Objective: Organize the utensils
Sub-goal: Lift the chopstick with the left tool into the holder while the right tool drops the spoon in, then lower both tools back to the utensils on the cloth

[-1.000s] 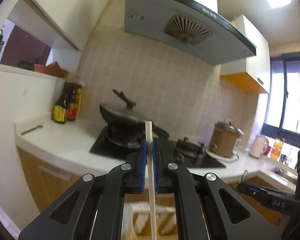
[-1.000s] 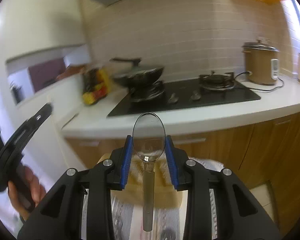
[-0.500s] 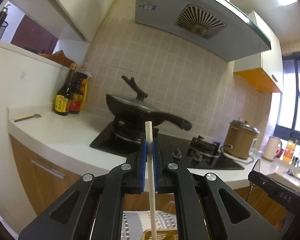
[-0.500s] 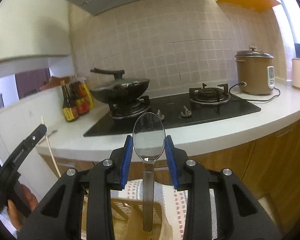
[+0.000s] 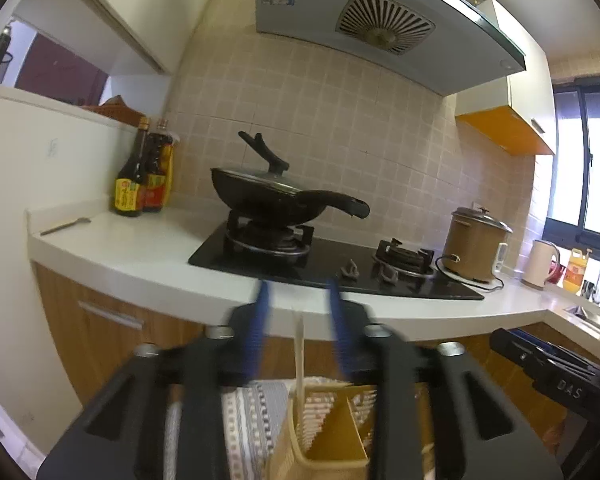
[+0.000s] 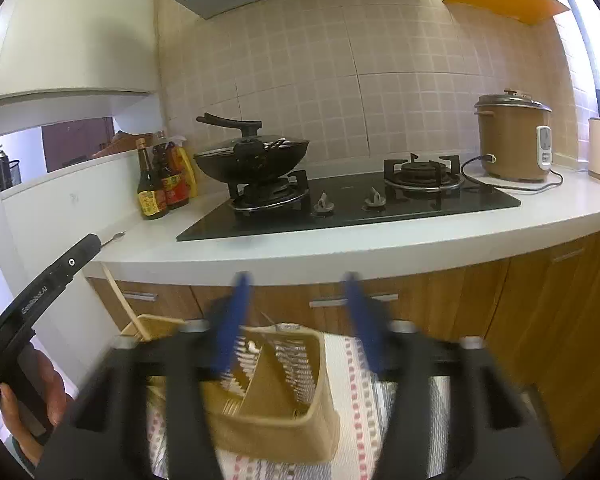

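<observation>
A pale wooden chopstick (image 5: 299,354) stands upright between the blurred blue pads of my left gripper (image 5: 298,300). Its jaws are opening and the pads are clear of it. The chopstick's lower end sits in a yellow slotted utensil caddy (image 5: 332,436) just below. My right gripper (image 6: 296,284) hangs over the same caddy (image 6: 284,424) with its jaws opening and nothing between them; I cannot pick out the metal spoon. In the right wrist view the chopstick (image 6: 118,300) leans at the caddy's left corner, beside my left gripper (image 6: 88,246), which a hand (image 6: 52,400) holds.
The caddy stands on a striped cloth (image 6: 356,380) in front of wooden cabinets (image 6: 540,300). Above runs a white counter (image 5: 140,256) with a black hob (image 6: 340,208), a lidded wok (image 5: 268,196), sauce bottles (image 5: 140,180), a rice cooker (image 6: 512,140) and a small utensil (image 5: 66,226).
Both grippers sank towards the caddy and their jaws spread apart. The left pads let go of the chopstick. The spoon left the right pads and is gone from between them.
</observation>
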The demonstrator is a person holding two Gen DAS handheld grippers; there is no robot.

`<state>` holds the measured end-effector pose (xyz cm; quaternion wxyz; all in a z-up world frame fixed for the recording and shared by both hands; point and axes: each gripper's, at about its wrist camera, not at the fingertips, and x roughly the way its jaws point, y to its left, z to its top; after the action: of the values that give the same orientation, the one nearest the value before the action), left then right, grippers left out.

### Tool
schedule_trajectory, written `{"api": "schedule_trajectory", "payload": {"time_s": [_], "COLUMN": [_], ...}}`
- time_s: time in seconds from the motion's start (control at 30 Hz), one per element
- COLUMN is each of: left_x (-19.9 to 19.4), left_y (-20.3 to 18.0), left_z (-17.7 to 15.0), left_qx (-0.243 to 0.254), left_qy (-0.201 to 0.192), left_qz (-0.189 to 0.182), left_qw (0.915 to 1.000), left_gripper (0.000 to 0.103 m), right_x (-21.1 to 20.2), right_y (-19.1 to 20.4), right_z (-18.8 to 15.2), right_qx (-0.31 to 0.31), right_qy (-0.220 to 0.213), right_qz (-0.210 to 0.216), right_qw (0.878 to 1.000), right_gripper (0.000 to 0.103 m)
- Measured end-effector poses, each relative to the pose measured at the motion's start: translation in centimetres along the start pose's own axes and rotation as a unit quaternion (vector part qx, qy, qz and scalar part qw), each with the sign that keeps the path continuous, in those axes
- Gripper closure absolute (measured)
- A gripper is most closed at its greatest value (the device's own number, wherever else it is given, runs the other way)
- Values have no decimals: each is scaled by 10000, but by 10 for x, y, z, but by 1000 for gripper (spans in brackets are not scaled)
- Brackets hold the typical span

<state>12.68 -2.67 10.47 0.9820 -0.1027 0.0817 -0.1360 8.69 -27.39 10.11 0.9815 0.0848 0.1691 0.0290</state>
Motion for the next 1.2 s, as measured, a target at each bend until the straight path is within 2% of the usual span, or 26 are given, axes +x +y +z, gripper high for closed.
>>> {"api": "schedule_trajectory", "payload": {"time_s": [0.2, 0.3, 0.47, 0.57, 0.67, 0.87, 1.0, 1.07, 1.2], "left_x": [-41, -62, -82, -85, -85, -79, -71, -64, -54], "left_y": [4, 8, 26, 40, 53, 56, 45, 42, 38], "left_z": [2, -1, -19, -40, -66, -105, -132, -143, -158], "left_qx": [-17, -67, -391, -666, -954, -1040, -940, -936, -974], "left_qy": [207, 438, 1252, 1921, 2588, 3383, 3899, 4079, 4251], "left_qz": [26, -11, -203, -294, -433, -723, -1001, -1091, -1152], "left_qw": [9998, 9990, 9912, 9787, 9602, 9325, 9106, 9017, 8925], "left_gripper": [67, 67, 67, 67, 67, 68, 70, 71, 72], "right_x": [-34, -53, -71, -78, -79, -72, -64, -63, -63], "right_y": [6, 12, 17, 20, 21, 21, 26, 30, 38], "right_z": [-6, -15, -32, -44, -56, -90, -125, -139, -155], "right_qx": [-36, -78, -37, -58, 10, 370, 624, 602, 420], "right_qy": [133, 305, 692, 946, 1333, 2404, 3239, 3467, 3656], "right_qz": [-10, -1, 117, 116, 188, 554, 892, 946, 859], "right_qw": [9999, 9995, 9975, 9954, 9909, 9684, 9398, 9313, 9259], "right_gripper": [45, 45, 45, 45, 45, 47, 52, 56, 57]}}
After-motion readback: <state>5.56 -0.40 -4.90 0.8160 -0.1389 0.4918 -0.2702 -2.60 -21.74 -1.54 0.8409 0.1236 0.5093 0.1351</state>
